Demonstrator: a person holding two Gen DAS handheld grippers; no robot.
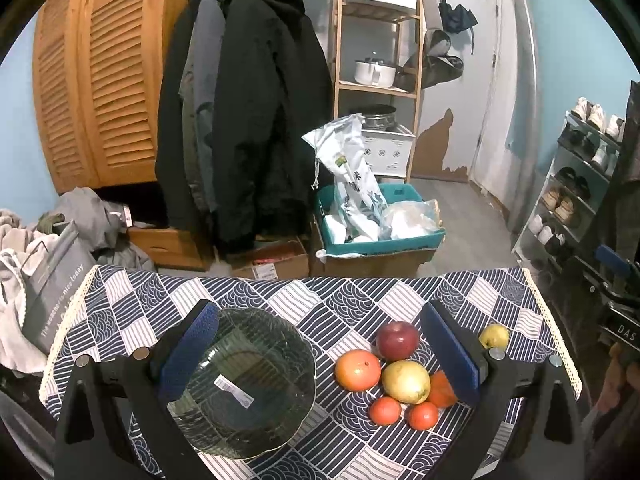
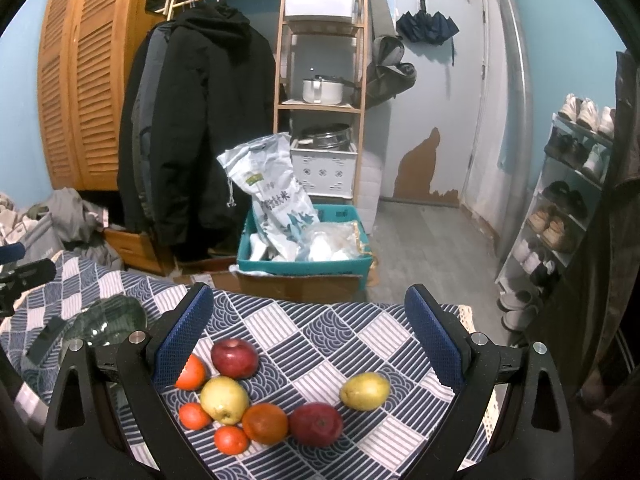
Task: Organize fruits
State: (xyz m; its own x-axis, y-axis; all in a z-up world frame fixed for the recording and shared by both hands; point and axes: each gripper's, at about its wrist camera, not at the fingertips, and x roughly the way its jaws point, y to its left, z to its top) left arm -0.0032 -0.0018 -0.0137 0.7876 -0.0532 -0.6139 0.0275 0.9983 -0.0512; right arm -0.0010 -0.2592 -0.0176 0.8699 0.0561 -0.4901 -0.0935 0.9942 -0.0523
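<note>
- While nothing is gripped yet, the left wrist view shows the left tool (image 1: 320,354) spread wide and empty above the tabletop (image 1: 344,300) with its navy-and-white patterned cloth.
- Between its blue pads lies the ribbed, dark green glass bowl (image 1: 244,384), empty but for a white label, with its left side tucked behind the left pad.
- Right of the bowl sits a cluster: a dark red apple (image 1: 398,340), a large orange (image 1: 357,370), a yellow-green pear (image 1: 406,382) and two small tangerines (image 1: 385,410); a second pear (image 1: 494,335) lies apart beyond the right pad.
- From the right wrist view, the right tool (image 2: 306,342) is likewise open and holding nothing, hovering over the fruit.
- This view reveals a second red apple (image 2: 316,424) near the camera, which the left view does not show, and the lone pear in full; the bowl appears only as an edge at far left.
- I judge the sorting has not begun: no fruit is in the bowl.
- A sensible next move is lowering the right tool around one fruit, closing gently on its rounded sides, then carrying it left to the bowl.
</note>
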